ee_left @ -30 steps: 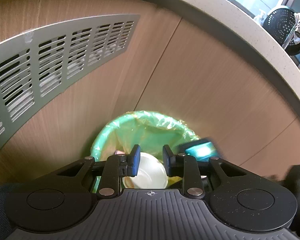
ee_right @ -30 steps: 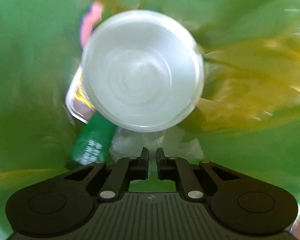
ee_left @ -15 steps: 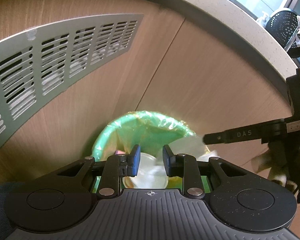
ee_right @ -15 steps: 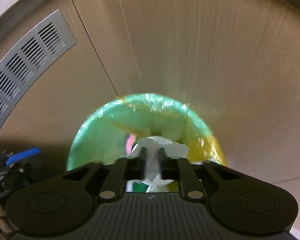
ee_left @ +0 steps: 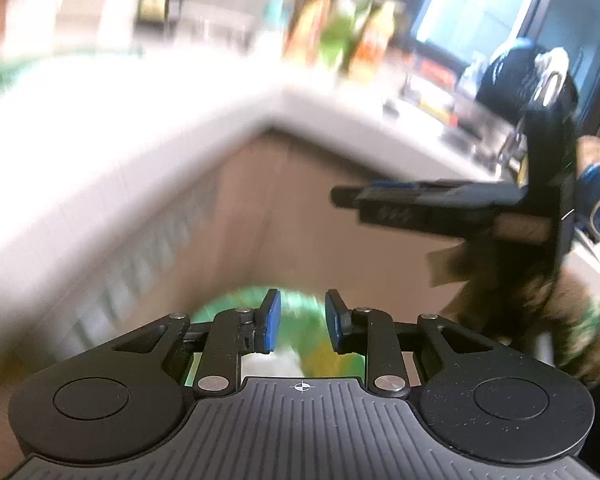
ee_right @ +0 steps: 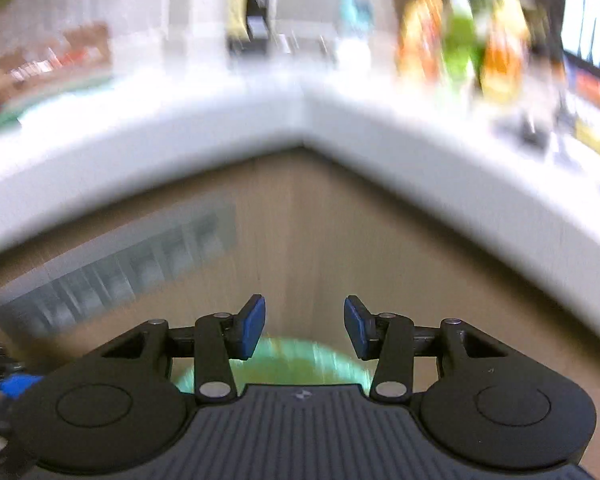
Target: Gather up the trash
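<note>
Above green-lined bin, both tongs empty

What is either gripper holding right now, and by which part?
Nothing. The left gripper and right gripper are both open with nothing between their pads; only the green-lined bin shows blurred below them.

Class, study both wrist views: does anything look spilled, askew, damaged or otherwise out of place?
Nothing stands out. Both views are motion-blurred. The green-lined bin sits below the counter. The left claw and right claw are open and empty. No spill shows.
</note>
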### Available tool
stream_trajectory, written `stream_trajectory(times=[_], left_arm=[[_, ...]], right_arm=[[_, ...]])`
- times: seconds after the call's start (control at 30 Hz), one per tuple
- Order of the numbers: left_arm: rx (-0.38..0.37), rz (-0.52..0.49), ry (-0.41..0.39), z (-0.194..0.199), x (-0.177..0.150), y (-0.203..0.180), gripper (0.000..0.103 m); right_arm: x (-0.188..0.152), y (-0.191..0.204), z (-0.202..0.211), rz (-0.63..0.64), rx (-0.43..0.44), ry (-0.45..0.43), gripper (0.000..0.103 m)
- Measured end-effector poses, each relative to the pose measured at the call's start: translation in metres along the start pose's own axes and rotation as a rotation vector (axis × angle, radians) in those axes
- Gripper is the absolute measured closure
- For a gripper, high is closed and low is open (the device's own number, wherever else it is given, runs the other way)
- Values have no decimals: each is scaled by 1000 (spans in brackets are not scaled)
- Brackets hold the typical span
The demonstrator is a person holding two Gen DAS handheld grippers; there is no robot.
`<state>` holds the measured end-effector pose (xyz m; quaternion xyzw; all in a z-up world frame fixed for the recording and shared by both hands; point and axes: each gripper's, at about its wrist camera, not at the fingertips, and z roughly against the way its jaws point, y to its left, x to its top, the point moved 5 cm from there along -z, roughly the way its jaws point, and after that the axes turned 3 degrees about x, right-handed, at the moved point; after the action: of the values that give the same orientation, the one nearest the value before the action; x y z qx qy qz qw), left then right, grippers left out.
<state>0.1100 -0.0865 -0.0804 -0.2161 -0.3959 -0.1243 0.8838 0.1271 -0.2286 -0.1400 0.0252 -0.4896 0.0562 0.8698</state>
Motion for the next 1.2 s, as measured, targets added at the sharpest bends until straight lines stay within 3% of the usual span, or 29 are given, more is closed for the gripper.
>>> stream_trajectory(times=[0.1, 0.2, 0.27, 0.37, 0.6, 0.67, 0.8, 0.87, 1.0, 1.2], left_arm=[[45, 6, -72, 44, 42, 9, 75], [163, 35, -167, 73, 69, 34, 75], [262, 139, -220, 88, 81, 58, 75], [260, 227, -287, 102, 80, 72, 75], [321, 244, -225, 93, 60, 83, 75], [335, 245, -225, 94, 62, 87, 75], [351, 250, -252, 103, 64, 94, 75], [343, 243, -252, 103, 66, 93, 75], [327, 223, -240, 99, 73, 91, 75], [346, 214, -259, 106, 94, 103, 75]], right_arm=[[32, 13, 11, -25, 92, -79, 46], [53, 34, 16, -51, 236, -59, 42], [60, 54, 15, -52, 272, -17, 41], [60, 77, 13, -79, 324, 15, 41], [27, 109, -20, -357, 408, 149, 41], [24, 113, -18, -371, 412, 134, 41], [35, 98, 0, -551, 561, 107, 41], [45, 90, 15, -565, 551, 30, 41], [75, 82, 28, -476, 419, -117, 41], [133, 77, 12, -320, 363, -164, 40]])
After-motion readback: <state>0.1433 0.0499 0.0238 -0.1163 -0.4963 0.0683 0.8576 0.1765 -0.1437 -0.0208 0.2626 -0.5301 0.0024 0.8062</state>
